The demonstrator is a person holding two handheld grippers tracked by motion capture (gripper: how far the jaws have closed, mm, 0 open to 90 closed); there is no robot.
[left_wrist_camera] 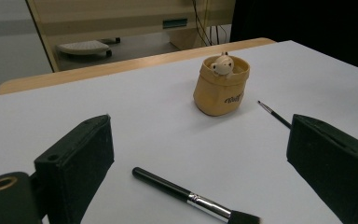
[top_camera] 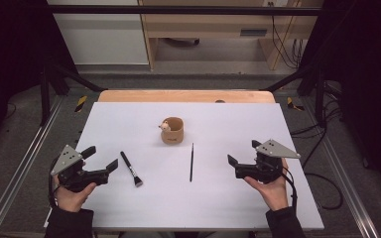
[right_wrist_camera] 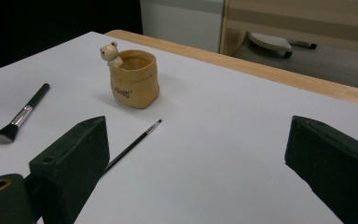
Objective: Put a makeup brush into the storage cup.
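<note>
Your left gripper (top_camera: 100,158) gapes wide and holds nothing; the flat makeup brush (top_camera: 131,169) lies just ahead of its jaws. Your right gripper (top_camera: 243,152) also stands wide and unloaded, with the thin paintbrush (top_camera: 191,162) ahead, the tan bear pot (top_camera: 172,130) beyond.

White table top (top_camera: 238,198) across centre of high view, wooden edge (top_camera: 186,95) along far side. Tan pot (top_camera: 172,131) with small bear figure on rim, standing upright just above frame centre. Flat makeup brush (top_camera: 131,169) lying left of centre, bristles toward lower edge. Thin paintbrush (top_camera: 191,162) lying right of centre, nearly vertical in frame. Both brushes apart from pot and from each other.
</note>
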